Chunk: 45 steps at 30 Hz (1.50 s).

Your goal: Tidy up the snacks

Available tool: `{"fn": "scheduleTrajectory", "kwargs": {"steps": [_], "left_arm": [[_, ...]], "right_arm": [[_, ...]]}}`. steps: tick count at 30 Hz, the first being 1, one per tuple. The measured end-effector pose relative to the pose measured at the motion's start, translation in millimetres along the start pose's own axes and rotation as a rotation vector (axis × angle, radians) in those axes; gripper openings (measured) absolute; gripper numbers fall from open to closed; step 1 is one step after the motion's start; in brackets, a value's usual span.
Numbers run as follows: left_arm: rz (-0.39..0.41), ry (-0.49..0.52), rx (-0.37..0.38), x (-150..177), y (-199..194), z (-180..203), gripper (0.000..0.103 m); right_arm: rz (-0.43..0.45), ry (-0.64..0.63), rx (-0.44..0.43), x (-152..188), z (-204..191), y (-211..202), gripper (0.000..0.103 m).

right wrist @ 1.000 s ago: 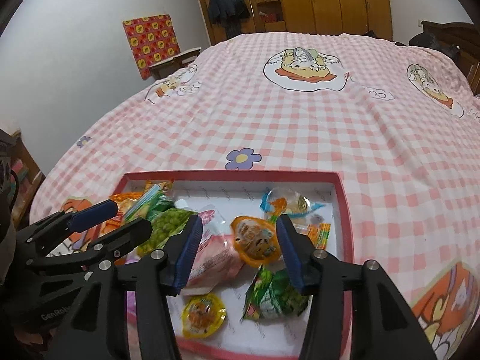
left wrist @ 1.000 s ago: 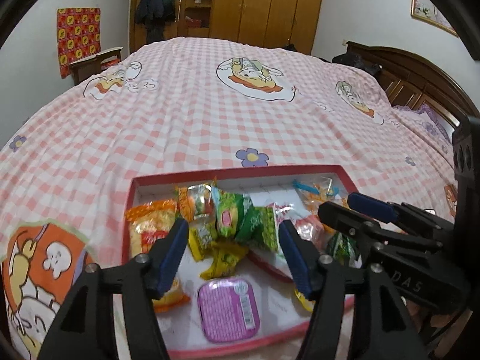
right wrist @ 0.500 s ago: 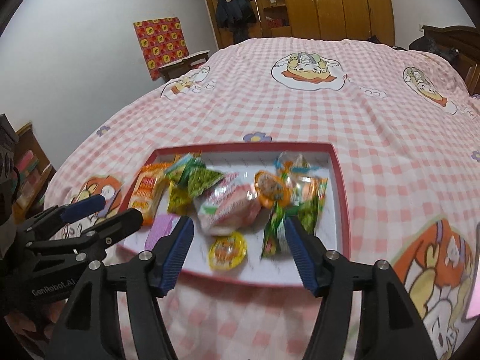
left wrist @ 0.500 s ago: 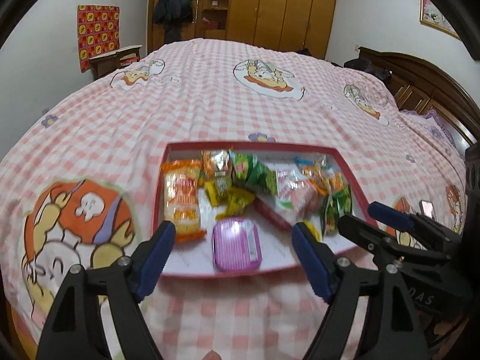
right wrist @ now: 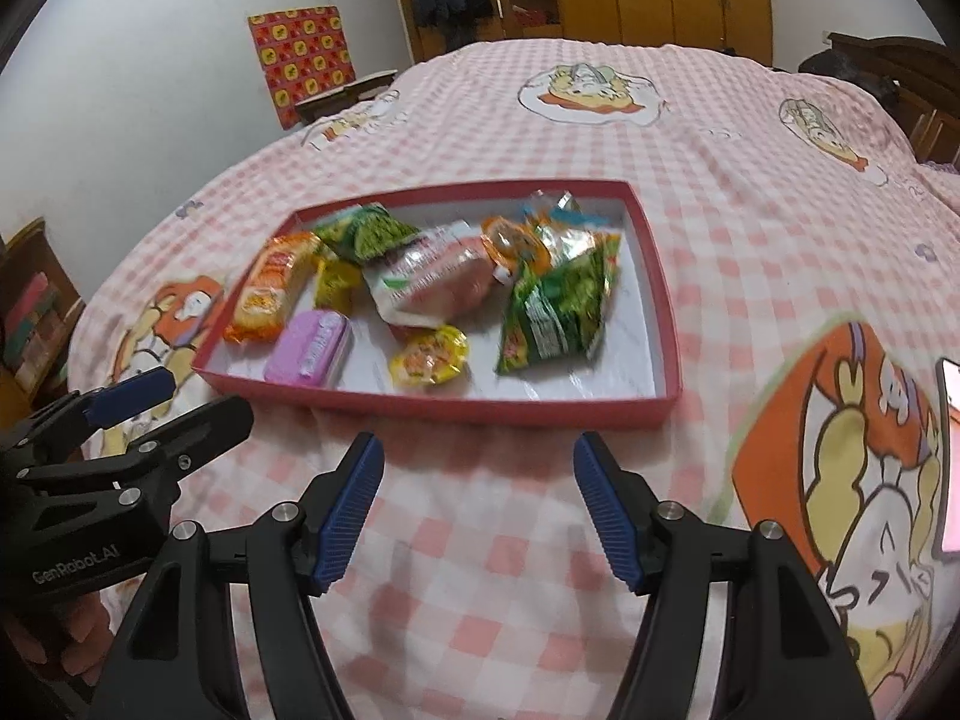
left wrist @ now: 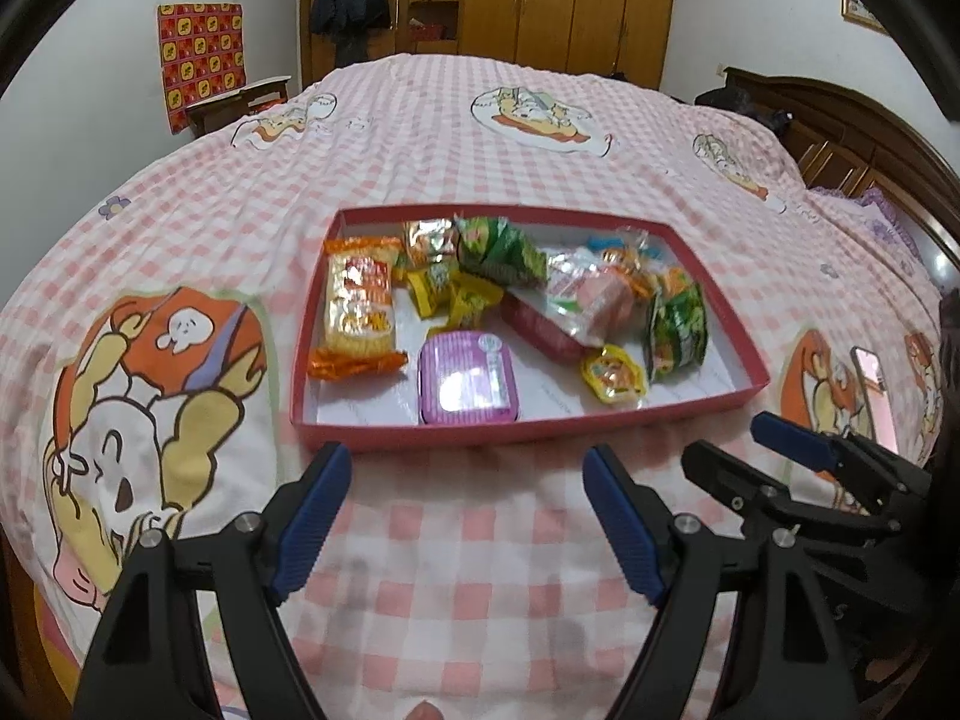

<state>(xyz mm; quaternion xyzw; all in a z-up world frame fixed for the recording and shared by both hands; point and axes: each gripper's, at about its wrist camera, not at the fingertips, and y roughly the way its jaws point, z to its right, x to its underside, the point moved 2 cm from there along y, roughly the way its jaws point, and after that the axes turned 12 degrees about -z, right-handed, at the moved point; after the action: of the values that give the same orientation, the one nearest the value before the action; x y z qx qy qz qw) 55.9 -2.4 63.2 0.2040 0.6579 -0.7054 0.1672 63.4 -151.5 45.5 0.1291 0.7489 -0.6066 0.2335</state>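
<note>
Bed (left wrist: 480, 138) w/ pink checked cartoon cover, red tray (left wrist: 528, 423) of snacks on it; wood wardrobe (left wrist: 576, 0) behind. Left claw (left wrist: 465, 510) & right claw (right wrist: 474, 504) both open, empty, jaws just widened.

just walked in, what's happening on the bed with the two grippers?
A person holds a gripper in each hand over a pink checked bedspread. A red tray in front of them holds the snack packets, among them an orange cracker pack and a purple tub. The left gripper and right gripper are both empty, jaws apart, short of the tray's near edge; they have pulled back from over the snacks while opening.
</note>
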Motion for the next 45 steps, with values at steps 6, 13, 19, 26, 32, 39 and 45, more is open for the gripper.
{"fn": "scheduleTrajectory", "kwargs": {"steps": [6,13,19,26,32,39,45], "left_arm": [[-0.045,-0.011,0.003,5,21,-1,0.083],[-0.084,-0.011,-0.011,9,42,1,0.083],[-0.114,-0.019,-0.027,12,58,0,0.083],[-0.102,-0.017,-0.045,14,61,1,0.084],[-0.094,-0.017,-0.047,16,62,0,0.084],[-0.093,-0.016,-0.048,15,61,0,0.084],[-0.093,-0.016,-0.048,15,61,0,0.083]], "right_arm": [[-0.010,0.009,0.045,5,5,12,0.067],[-0.051,0.032,0.040,10,9,29,0.067],[-0.059,0.032,0.051,14,10,38,0.069],[-0.036,0.022,0.067,17,8,41,0.070],[-0.028,0.020,0.071,18,7,41,0.070],[-0.026,0.019,0.071,18,7,40,0.070],[-0.026,0.019,0.071,18,7,41,0.070]]}}
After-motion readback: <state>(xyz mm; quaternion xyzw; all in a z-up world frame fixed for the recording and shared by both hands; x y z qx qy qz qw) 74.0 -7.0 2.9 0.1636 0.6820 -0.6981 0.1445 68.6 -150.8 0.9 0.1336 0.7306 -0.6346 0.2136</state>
